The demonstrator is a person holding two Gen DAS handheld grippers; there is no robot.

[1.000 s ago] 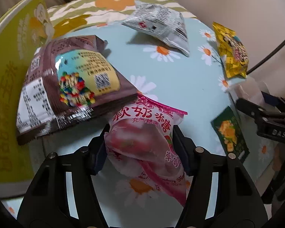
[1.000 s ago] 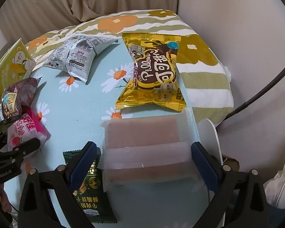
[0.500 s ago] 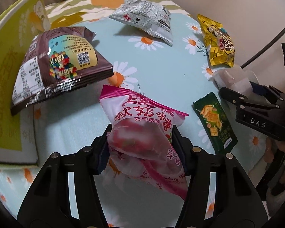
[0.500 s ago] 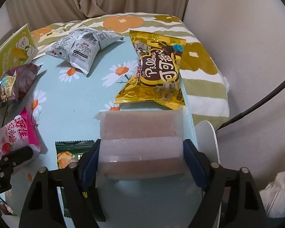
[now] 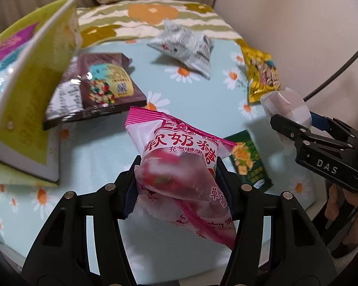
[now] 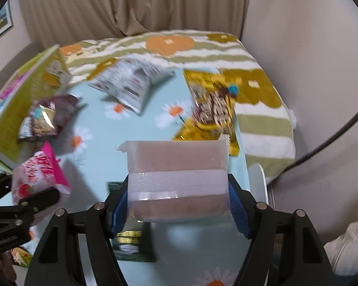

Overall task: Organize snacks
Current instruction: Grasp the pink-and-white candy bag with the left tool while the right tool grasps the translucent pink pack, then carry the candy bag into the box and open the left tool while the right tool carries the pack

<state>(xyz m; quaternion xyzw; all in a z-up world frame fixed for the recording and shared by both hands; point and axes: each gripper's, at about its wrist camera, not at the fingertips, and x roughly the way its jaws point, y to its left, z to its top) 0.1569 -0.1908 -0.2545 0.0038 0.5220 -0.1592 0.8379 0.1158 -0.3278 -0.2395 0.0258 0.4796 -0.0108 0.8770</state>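
Left tongs clamp my pink strawberry marshmallow bag at lower centre, right tongs closing on the clear wafer pack; I judge both go next into the yellow-green box, upper left.

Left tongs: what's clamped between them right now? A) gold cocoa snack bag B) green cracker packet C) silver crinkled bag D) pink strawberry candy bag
D: the left tongs are shut on the pink strawberry candy bag, held clear of the daisy cloth; the silver bag, gold bag and green packet lie on it.
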